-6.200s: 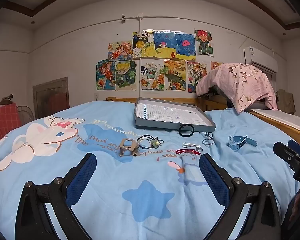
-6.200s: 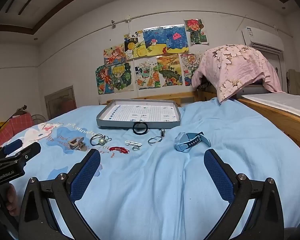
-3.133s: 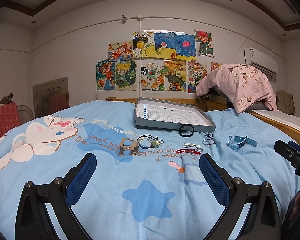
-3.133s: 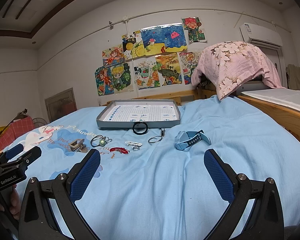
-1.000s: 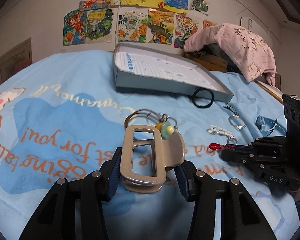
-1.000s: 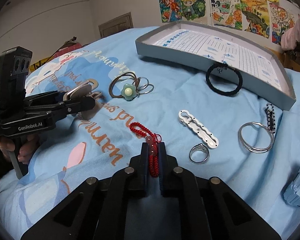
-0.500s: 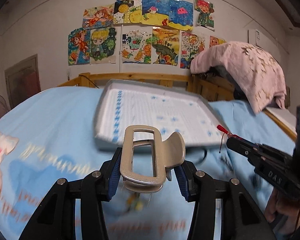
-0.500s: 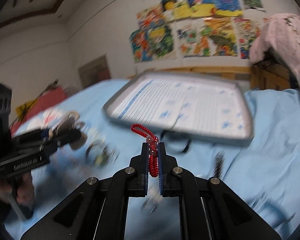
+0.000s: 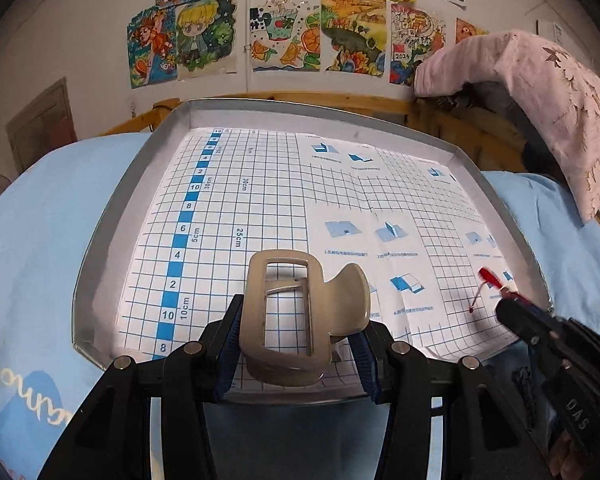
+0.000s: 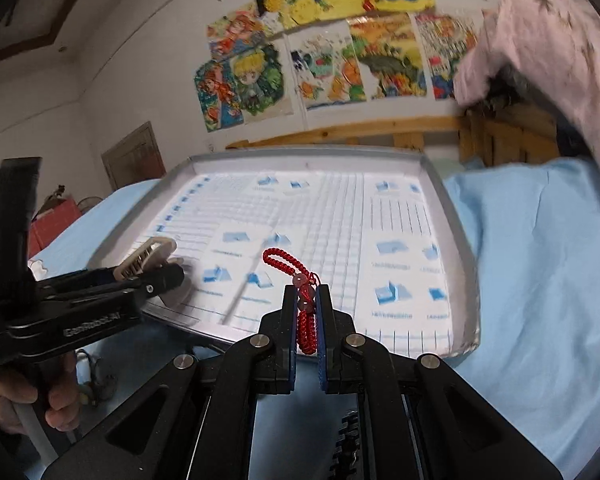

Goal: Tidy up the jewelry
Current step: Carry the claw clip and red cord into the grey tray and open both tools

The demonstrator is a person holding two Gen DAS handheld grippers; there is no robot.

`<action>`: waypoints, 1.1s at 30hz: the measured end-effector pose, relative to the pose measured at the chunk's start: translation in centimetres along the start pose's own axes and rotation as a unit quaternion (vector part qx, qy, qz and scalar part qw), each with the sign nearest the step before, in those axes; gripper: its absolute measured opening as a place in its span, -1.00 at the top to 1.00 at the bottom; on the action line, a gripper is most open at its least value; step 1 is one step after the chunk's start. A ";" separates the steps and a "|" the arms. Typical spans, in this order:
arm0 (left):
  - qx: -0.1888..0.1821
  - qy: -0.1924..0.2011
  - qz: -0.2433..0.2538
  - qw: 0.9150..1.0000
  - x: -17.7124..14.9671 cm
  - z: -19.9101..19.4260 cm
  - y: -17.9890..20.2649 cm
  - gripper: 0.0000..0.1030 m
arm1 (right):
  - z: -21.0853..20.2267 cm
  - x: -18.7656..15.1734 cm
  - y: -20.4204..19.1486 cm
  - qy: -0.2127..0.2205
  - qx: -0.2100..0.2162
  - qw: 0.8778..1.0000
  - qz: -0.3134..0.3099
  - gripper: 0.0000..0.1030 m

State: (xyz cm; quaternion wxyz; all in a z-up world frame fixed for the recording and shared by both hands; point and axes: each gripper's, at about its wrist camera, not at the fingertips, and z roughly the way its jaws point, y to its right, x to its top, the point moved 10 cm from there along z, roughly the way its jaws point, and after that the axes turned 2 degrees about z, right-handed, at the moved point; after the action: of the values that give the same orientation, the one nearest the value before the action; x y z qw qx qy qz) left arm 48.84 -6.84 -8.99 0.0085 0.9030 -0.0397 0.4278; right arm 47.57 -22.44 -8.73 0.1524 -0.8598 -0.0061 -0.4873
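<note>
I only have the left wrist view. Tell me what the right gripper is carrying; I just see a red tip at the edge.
Observer: The right gripper is shut on a red braided cord bracelet with pinkish beads, its loop sticking up above the fingertips.
Operator: Say where it is relative to the tray.
Observer: It is in front of the grey shallow tray, near the front rim, bracelet not yet released.
Operator: Report my clip from that side.
Observer: The beige plastic hair claw clip shows its teeth, clamped in the left gripper.
</note>
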 end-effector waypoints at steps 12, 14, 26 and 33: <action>0.001 0.032 -0.018 0.999 0.2 -1.5 0.3 -0.52 | 1.4 -2.2 0.6 -0.022 0.001 0.999 0.034 0.75; -0.001 0.042 -0.026 0.999 0.3 -2.1 -0.1 -0.60 | 1.3 -2.2 0.9 -0.019 0.005 0.999 0.043 0.55; -0.018 0.142 -0.096 0.985 1.3 -11.0 -3.1 -1.00 | -4.3 -0.6 0.4 0.069 0.002 0.997 0.041 -0.56; 0.008 0.201 -0.081 0.976 0.0 -19.2 -4.7 -1.00 | -13.3 1.1 -3.4 0.186 0.012 0.982 -0.027 -0.97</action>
State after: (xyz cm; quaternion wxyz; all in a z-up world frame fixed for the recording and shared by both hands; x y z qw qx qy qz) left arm 34.44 -1.20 3.27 0.0440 0.7988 0.0393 0.5987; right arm 36.50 -22.88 -0.59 0.1479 -0.7517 -0.0061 -0.6427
